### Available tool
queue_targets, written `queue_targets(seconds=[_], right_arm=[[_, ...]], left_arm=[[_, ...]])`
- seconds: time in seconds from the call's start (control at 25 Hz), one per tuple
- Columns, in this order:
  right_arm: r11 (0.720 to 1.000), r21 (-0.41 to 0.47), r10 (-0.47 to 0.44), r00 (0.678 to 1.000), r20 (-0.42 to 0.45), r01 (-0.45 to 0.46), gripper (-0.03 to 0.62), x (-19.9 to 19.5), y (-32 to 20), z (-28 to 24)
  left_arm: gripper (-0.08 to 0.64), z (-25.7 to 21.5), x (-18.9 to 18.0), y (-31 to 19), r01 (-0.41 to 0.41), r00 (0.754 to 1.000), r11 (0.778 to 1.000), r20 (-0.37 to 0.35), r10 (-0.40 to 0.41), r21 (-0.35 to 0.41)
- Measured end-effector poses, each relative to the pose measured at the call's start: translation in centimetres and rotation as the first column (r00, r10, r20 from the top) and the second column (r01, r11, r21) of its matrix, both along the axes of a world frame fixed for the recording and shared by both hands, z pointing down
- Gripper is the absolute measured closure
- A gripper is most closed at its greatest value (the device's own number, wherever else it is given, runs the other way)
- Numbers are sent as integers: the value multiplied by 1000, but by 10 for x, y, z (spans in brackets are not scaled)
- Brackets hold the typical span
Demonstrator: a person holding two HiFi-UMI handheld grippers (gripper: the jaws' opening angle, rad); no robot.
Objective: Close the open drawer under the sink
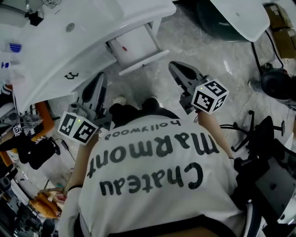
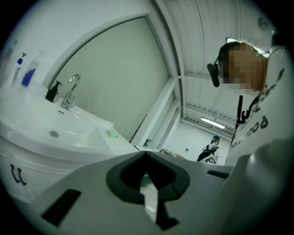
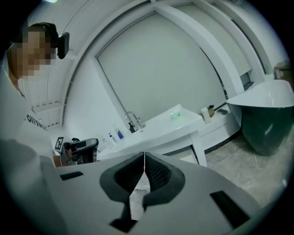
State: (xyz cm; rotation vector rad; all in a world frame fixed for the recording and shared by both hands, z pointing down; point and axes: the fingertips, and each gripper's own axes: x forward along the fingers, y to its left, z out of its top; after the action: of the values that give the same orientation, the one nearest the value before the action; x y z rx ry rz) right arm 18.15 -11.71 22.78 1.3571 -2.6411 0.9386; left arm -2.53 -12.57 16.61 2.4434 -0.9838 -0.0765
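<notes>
The white drawer (image 1: 136,46) stands pulled out from under the white sink counter (image 1: 69,51), its front panel facing me. Both grippers hover in the air short of it, above the marble floor. My left gripper (image 1: 99,77) points toward the counter's edge, left of the drawer, with its jaws together and nothing between them (image 2: 146,153). My right gripper (image 1: 174,65) sits just right of the drawer's front corner, shut and empty (image 3: 144,155). The right gripper view shows the counter (image 3: 161,126) with its tap (image 3: 132,120) from farther off. The left gripper view looks across the basin (image 2: 55,133).
A white counter leg (image 1: 155,28) stands beside the drawer. A dark green tub with a white rim (image 1: 240,14) is at the back right. A black chair base (image 1: 245,134) lies on the floor to the right. Black camera gear (image 1: 32,148) sits at the left.
</notes>
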Motion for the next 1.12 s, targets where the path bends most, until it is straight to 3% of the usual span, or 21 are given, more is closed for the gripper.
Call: queue_targets(seconds=[0.28, 0.44, 0.68, 0.88, 1.0, 1.12], right_arm=[[975, -27, -220, 975, 10, 220, 580, -26, -12, 40], [953, 2, -302, 950, -80, 303, 580, -38, -12, 61], [966, -10, -258, 965, -52, 258, 580, -42, -26, 112], [961, -36, -278, 959, -64, 276, 575, -50, -18, 165], [958, -51, -285, 956, -70, 282, 471, -57, -17, 201], [963, -49, -269, 959, -87, 266, 469, -61, -15, 232]], left_arm=[[552, 31, -15, 43, 184, 979, 982, 102, -179, -40], [552, 41, -19, 53, 199, 974, 979, 118, -192, -48], [552, 75, -23, 54, 176, 983, 984, 52, -175, -14], [552, 129, -22, 55, 161, 982, 987, 108, -158, -25], [552, 167, -21, 60, 159, 980, 986, 128, -151, -57], [552, 202, -16, 65, 145, 983, 986, 126, -134, -84]])
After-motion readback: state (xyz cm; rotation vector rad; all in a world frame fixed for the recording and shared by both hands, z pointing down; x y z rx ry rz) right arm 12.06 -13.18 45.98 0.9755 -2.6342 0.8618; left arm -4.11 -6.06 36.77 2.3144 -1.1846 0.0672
